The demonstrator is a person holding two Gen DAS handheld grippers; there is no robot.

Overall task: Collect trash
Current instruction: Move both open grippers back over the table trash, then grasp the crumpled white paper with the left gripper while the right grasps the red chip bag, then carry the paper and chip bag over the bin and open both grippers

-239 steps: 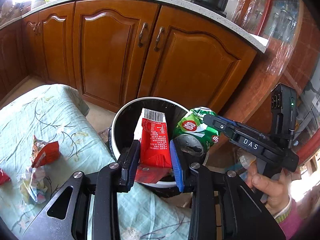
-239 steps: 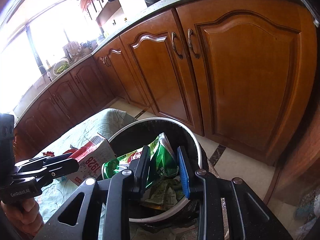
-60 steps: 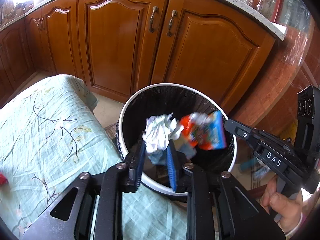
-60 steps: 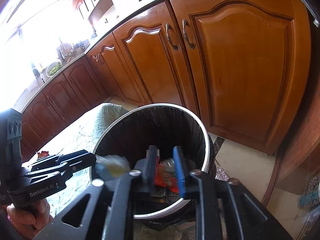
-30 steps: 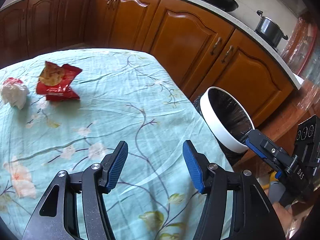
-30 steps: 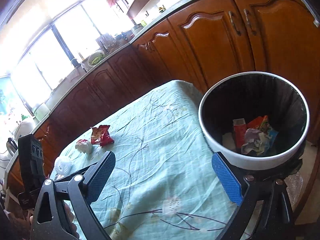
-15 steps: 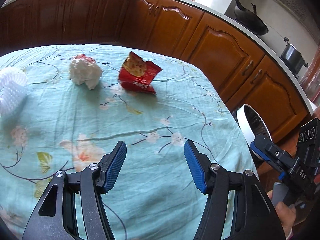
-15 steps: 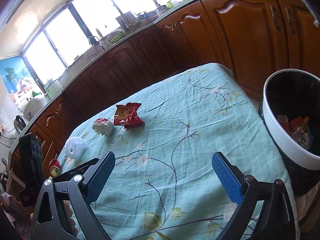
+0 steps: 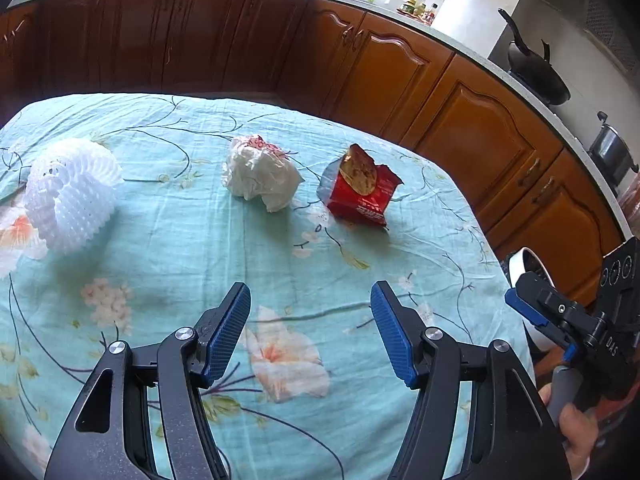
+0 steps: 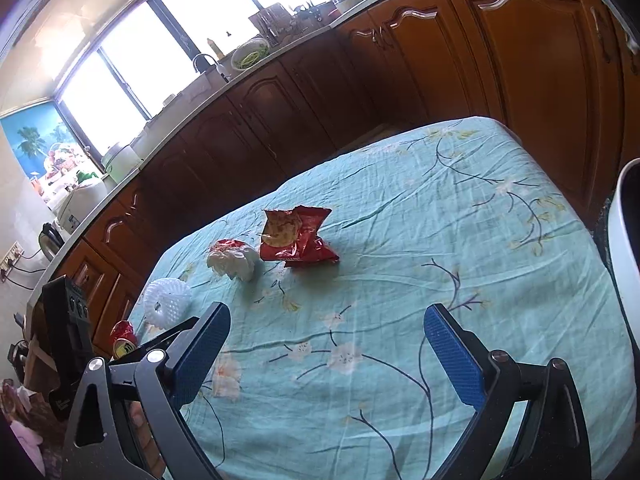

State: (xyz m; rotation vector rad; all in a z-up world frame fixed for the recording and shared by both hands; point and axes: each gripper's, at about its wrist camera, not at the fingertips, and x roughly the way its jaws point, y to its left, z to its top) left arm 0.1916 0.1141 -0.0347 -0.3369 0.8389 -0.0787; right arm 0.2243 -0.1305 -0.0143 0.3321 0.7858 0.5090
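Observation:
On the teal flowered tablecloth [image 9: 168, 240] lie a red snack bag [image 9: 360, 188], a crumpled white wrapper [image 9: 260, 174] and a white foam fruit net [image 9: 70, 196]. My left gripper [image 9: 310, 332] is open and empty above the cloth, well short of them. My right gripper [image 10: 326, 354] is open and empty too. In the right wrist view I see the snack bag [image 10: 294, 236], the white wrapper [image 10: 234, 260], the foam net [image 10: 166, 302] and a red crushed can [image 10: 122, 338] at the table's left edge. The white-rimmed trash bin [image 10: 624, 216] stands at the right edge.
Brown wooden kitchen cabinets [image 9: 460, 108] run behind the table under a counter with pots [image 9: 536, 76]. The bin's rim [image 9: 522, 264] shows beyond the table's right edge, next to the right gripper's body [image 9: 580, 320]. Bright windows [image 10: 168, 48] are at the back.
Both grippers dropped their trash into the bin, opened and swung away from it back over the table. The remaining trash has come closer and more central in both views.

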